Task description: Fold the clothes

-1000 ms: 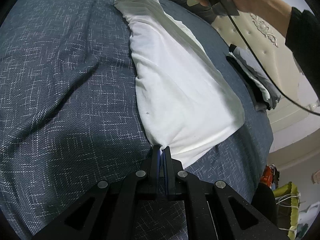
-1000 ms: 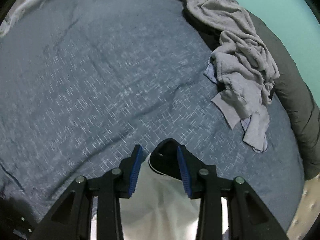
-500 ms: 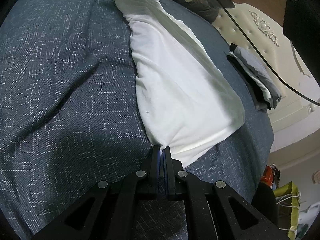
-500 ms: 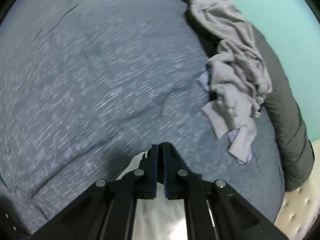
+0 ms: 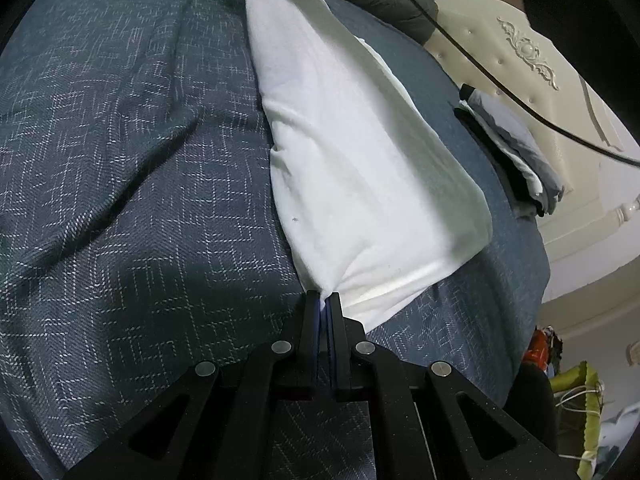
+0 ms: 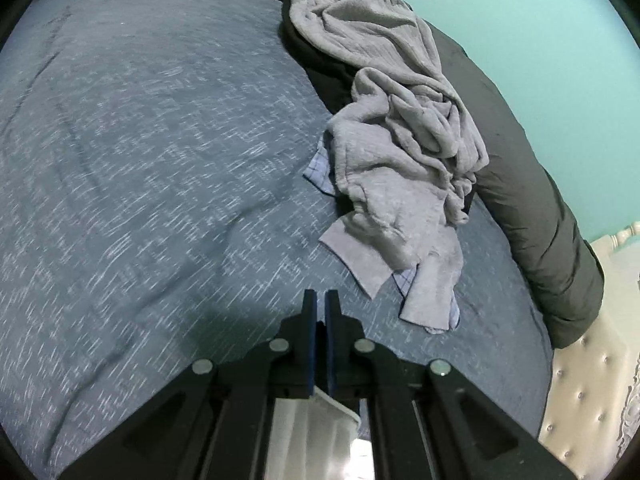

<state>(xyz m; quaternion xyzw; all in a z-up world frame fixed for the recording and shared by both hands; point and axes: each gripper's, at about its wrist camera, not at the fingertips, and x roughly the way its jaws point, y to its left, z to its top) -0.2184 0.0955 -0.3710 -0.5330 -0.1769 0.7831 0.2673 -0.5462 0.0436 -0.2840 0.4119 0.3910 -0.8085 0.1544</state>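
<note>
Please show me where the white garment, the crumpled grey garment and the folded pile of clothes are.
White garment [image 5: 352, 152], left wrist view, its flat middle.
Crumpled grey garment [image 6: 400, 152], right wrist view, its bunched centre.
Folded pile of clothes [image 5: 516, 156], left wrist view, top layer.

No legible text, label or brand anywhere, as far as the blurred views allow.

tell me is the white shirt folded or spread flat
Folded lengthwise, not flat: the white shirt forms a long narrow strip with a layer doubled over along its right side, stretched between the two hand-held grippers.
</note>
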